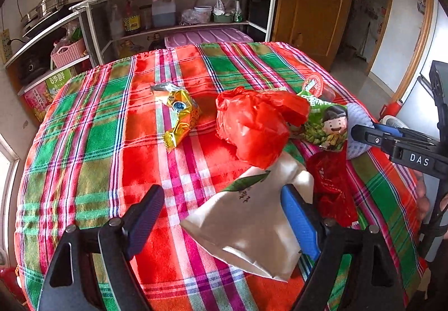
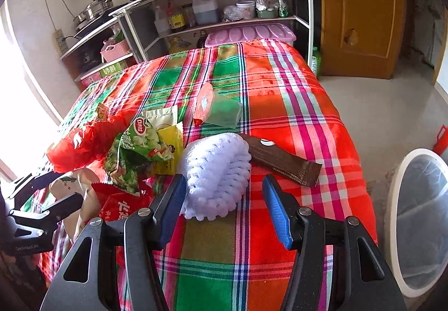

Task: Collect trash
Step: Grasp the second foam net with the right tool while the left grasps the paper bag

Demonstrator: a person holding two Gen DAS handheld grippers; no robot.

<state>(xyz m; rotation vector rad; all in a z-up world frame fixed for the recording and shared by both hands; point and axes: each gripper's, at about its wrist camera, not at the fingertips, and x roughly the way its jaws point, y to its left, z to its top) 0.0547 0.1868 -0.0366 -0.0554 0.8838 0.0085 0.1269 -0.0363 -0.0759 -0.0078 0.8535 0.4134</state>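
The left tongs [image 1: 221, 213] hang spread apart over a table covered with a plaid cloth [image 1: 98, 143], a silver-white pouch [image 1: 252, 227] lying between the two fingers, though whether either finger touches it is hard to tell from this angle. Just beyond the pouch sit a crumpled red plastic bag [image 1: 252, 126], a green snack bag [image 1: 327, 126] with a cartoon child on it, and a dark red wrapper [image 1: 330, 185]; a gold wrapper [image 1: 179, 115] lies apart to the left. The right tongs [image 2: 224, 207] are also spread wide, with a white foam net [image 2: 215, 171] partly between the tips. A brown wrapper [image 2: 282, 159] touches the net's far side, and a clear cup [image 2: 221, 109] lies tipped over further back. A white-rimmed bin [image 2: 420, 224] stands beside the table on the right.
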